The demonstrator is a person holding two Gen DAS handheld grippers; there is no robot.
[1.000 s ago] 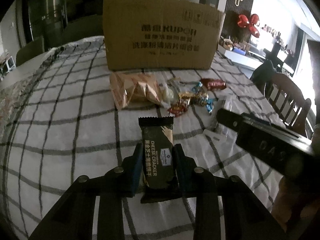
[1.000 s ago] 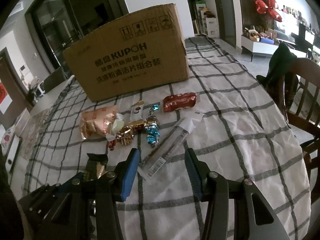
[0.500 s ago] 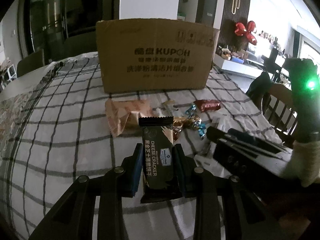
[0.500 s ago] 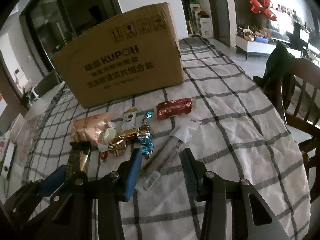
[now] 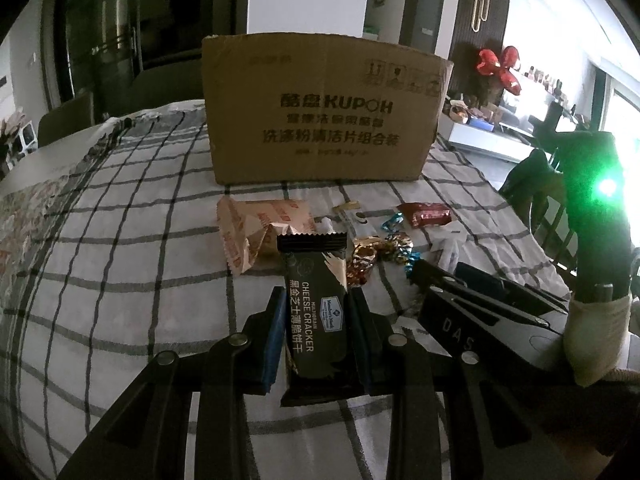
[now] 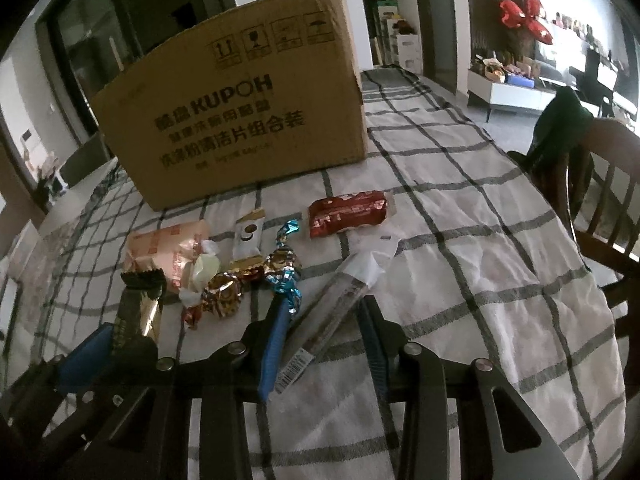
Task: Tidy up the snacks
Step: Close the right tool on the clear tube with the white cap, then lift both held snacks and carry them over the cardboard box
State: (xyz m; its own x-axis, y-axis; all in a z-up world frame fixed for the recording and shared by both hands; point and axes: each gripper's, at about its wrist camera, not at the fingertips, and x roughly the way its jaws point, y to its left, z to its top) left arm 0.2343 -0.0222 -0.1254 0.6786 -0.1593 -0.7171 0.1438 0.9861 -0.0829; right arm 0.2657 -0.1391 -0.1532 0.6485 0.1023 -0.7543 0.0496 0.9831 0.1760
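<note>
My left gripper (image 5: 316,296) is shut on a dark cheese cracker packet (image 5: 314,308), held upright above the checked tablecloth (image 5: 132,264). The same packet (image 6: 138,312) shows at the lower left of the right wrist view. My right gripper (image 6: 324,314) sits low over the cloth with a long clear stick packet (image 6: 320,324) lying between its blue pads (image 6: 276,332). The jaws are narrow around it, and I see no firm pinch. A large cardboard box (image 6: 240,112) stands behind the snacks.
Loose snacks lie before the box: a peach bag (image 6: 164,248), a red packet (image 6: 348,214), a small white sachet (image 6: 248,236), and gold (image 6: 224,292) and blue (image 6: 286,276) foil candies. A wooden chair (image 6: 600,184) with dark cloth stands at the table's right edge.
The right gripper's jaws have narrowed around the clear stick packet. Both views tilted up slightly, showing more of the room. The left gripper kept its hold on the cracker packet.
</note>
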